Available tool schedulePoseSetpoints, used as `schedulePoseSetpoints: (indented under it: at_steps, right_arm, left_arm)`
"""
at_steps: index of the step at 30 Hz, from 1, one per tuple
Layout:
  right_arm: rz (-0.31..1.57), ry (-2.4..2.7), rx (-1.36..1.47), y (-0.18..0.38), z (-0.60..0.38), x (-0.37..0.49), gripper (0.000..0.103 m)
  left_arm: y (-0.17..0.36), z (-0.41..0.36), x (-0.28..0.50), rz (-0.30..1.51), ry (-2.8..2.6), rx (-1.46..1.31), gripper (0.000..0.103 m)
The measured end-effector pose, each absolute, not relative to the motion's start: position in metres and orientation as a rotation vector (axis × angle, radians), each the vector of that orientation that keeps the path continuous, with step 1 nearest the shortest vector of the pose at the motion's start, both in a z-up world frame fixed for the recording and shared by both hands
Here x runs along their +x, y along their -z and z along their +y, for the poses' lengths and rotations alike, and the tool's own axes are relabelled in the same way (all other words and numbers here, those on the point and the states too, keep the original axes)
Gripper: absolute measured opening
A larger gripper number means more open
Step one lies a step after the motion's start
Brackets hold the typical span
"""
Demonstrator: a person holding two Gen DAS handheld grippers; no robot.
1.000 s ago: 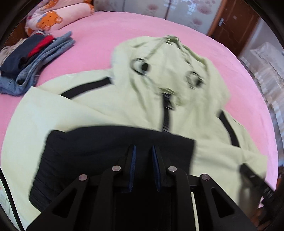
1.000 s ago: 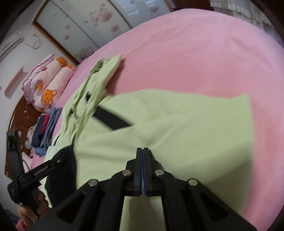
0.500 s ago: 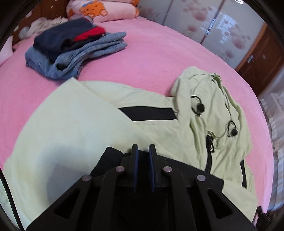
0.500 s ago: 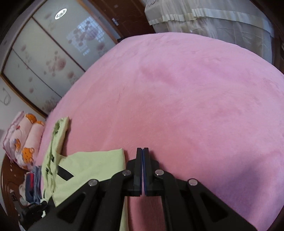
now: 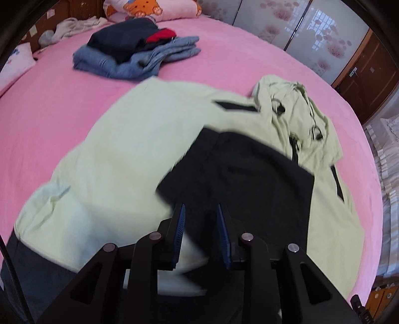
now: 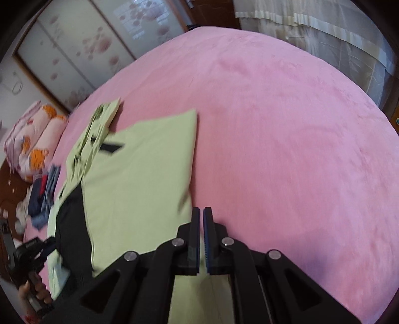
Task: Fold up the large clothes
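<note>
A pale green hooded jacket (image 5: 139,149) with black panels lies spread on the pink bed (image 5: 224,57), hood (image 5: 296,109) at the far right. It also shows in the right wrist view (image 6: 139,174). My left gripper (image 5: 200,211) is open just above the jacket's black panel (image 5: 249,174), with nothing between its jaws. My right gripper (image 6: 201,211) has its jaws a narrow slit apart over the jacket's near right edge; a bit of green cloth lies under the fingers, not clearly held. The left gripper shows at the lower left of the right wrist view (image 6: 32,251).
A pile of folded jeans and dark clothes (image 5: 134,52) sits at the far left of the bed. Teddy-print bedding (image 5: 149,10) lies by the headboard. Sliding wardrobe doors (image 6: 74,49) and a wooden door (image 5: 369,69) stand beyond. Curtains (image 6: 324,30) hang right.
My left gripper's jaws have spread wider and the black panel now lies free ahead of it. My right gripper has opened from fully shut to a slit and swung back over the jacket edge.
</note>
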State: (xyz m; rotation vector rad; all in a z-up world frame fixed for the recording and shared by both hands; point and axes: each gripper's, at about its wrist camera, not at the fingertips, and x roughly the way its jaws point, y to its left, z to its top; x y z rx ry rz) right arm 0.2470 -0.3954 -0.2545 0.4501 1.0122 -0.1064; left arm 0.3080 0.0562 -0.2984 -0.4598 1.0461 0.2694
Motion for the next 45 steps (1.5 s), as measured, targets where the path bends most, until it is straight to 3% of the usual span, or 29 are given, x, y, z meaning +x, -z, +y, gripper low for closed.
schedulePoseSetpoints:
  at_steps: [10,16,18,20,24,27,32,40,45]
  right_arm:
    - [1.086,0.014,0.471,0.244,-0.336,0.138,0.003]
    - [1.119,0.030,0.414,0.230,-0.282,0.078,0.003]
    - [1.118,0.040,0.402,0.224,-0.267,0.061,0.003]
    - [1.113,0.015,0.388,0.221,-0.252,0.045,0.003]
    - [1.106,0.036,0.312,0.214,-0.224,0.016,0.004]
    - [1.114,0.042,0.315,0.214,-0.214,0.000,0.005]
    - [1.130,0.088,0.318,0.211,-0.210,-0.025,0.036]
    - [1.218,0.119,0.276,0.222,-0.229,-0.048,0.044]
    - [1.246,0.178,0.268,0.240,-0.263,-0.051,0.044]
  left_arm:
    - [0.307,0.065,0.197,1.214,-0.181,-0.363,0.025]
    - [0.286,0.086,0.145,1.235,-0.097,-0.301,0.025]
    - [0.275,0.093,0.128,1.225,-0.057,-0.290,0.029]
    - [0.268,0.101,0.112,1.208,-0.030,-0.276,0.046]
    - [0.263,0.112,0.085,1.194,0.004,-0.232,0.047]
    - [0.265,0.124,0.064,1.209,0.011,-0.212,0.054]
    - [0.269,0.144,0.044,1.273,0.001,-0.200,0.066]
    - [0.285,0.184,0.026,1.428,-0.045,-0.176,0.086]
    - [0.298,0.207,0.023,1.479,-0.079,-0.143,0.086]
